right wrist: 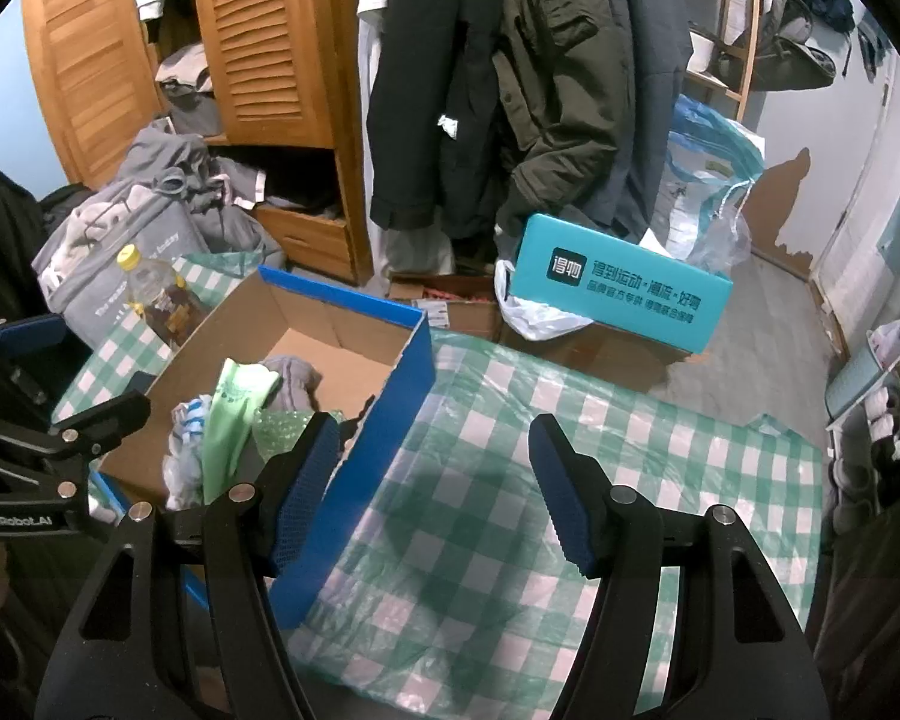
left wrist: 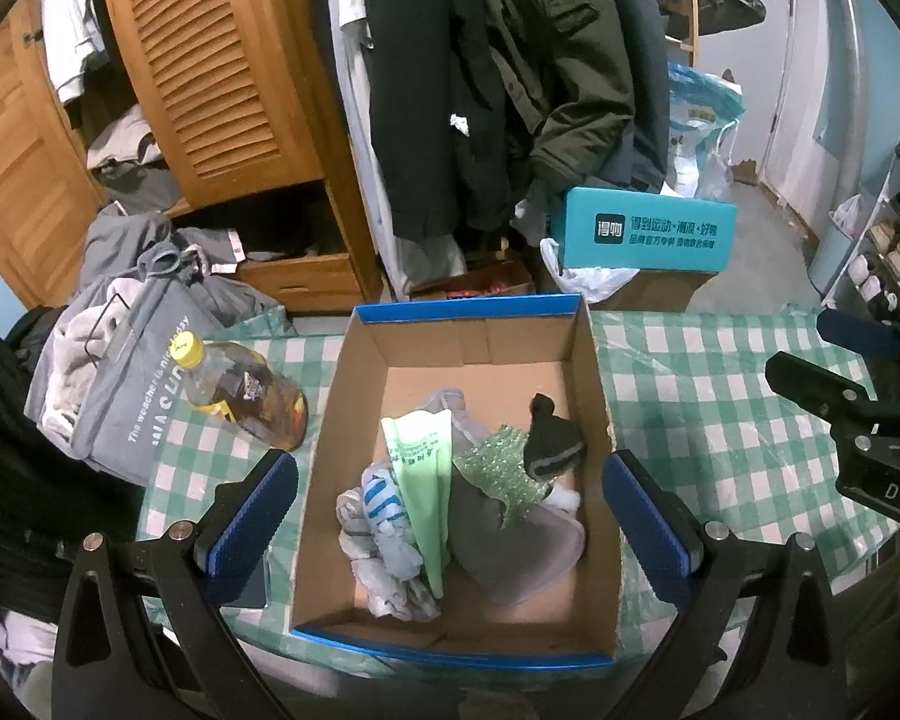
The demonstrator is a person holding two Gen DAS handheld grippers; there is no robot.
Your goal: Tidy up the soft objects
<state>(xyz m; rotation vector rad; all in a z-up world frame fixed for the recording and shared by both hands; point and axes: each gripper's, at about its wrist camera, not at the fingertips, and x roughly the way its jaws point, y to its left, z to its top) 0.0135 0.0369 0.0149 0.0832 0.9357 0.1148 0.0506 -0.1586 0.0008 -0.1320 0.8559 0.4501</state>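
Soft items [left wrist: 450,498]: heaped in cardboard box [left wrist: 354,420], between left gripper [left wrist: 450,516] open jaws. Right gripper [right wrist: 432,492] jaws open, empty, straddling box wall. Risk: closing snags wall, drags box across counter [right wrist: 510,510].

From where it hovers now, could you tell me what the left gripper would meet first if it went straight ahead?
Probably the soft pile in the cardboard box: the left gripper, open, points down at the green plastic bag. Depth is uncertain.

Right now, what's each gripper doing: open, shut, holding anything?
Left gripper: open, empty, jaws spread wide above the box of soft things.
Right gripper: open, empty, over the checked cloth beside the box.
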